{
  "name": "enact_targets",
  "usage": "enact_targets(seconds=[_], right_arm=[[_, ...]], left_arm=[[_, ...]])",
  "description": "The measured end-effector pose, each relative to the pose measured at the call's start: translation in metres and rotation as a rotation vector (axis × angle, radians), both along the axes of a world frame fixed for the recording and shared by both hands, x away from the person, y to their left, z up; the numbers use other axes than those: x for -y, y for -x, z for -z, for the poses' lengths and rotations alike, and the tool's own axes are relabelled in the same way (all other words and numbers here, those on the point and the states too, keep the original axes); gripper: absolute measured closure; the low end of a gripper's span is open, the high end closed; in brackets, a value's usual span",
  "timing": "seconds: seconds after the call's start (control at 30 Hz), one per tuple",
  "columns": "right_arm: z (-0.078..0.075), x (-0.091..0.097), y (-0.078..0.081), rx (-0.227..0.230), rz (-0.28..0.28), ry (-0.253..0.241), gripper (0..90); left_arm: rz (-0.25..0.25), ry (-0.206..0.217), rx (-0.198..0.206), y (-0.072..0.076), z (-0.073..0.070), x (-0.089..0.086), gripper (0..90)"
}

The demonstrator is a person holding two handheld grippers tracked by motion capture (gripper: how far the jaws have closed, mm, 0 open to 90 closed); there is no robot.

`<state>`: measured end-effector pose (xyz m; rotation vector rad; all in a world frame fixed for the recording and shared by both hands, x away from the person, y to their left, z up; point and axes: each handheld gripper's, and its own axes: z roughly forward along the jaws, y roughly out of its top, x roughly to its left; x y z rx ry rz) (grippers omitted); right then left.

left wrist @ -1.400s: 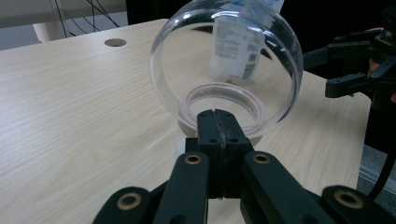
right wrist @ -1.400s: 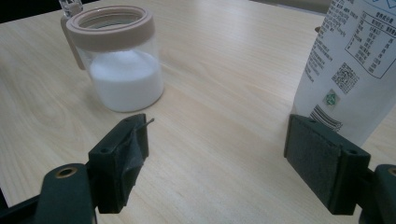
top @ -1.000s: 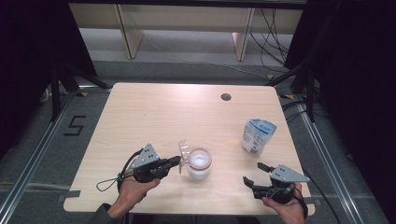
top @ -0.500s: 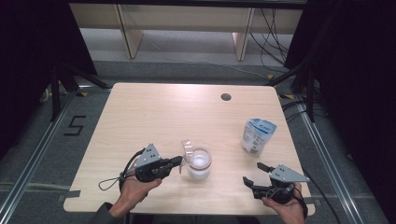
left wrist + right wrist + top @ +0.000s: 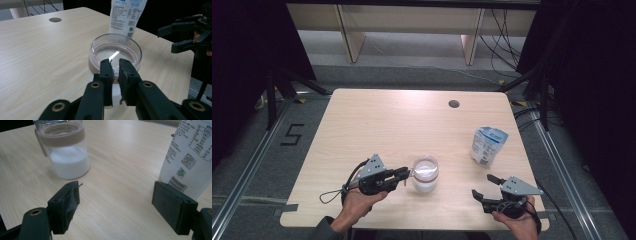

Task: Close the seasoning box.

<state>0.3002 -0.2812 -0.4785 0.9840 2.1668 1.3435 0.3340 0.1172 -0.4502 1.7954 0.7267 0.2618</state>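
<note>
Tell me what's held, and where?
Nothing held. The left gripper has just been opening beside the jar, nothing between its jaws; the right gripper is open, empty.

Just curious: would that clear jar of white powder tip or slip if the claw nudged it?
The jar looks squat and about half full of white powder, so it probably slides rather than tips. Its clear wall looks smooth, likely slippery and perhaps breakable.

Bright overhead light washes the table (image 5: 377, 125) evenly, while the surroundings from nine to three o'clock sink into darkness. A white glare streak sits inside the glass jar (image 5: 115, 53); the near jaws look soft, slightly blurred.
</note>
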Motion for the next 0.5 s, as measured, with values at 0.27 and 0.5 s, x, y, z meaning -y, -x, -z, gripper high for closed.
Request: enact_targets(seconds=[0.27,0.5], right_arm=[[0.0,0.0,0.0,0.014,-0.001,-0.005,22.6],[-0.002,-0.002,0.0,0.016,-0.004,-0.04,19.3]], left_arm=[[0.012,0.019,-0.032,0.002,0.0,-0.007,52.8],[0.015,0.019,-0.059,0.005,0.004,-0.011,33.7]])
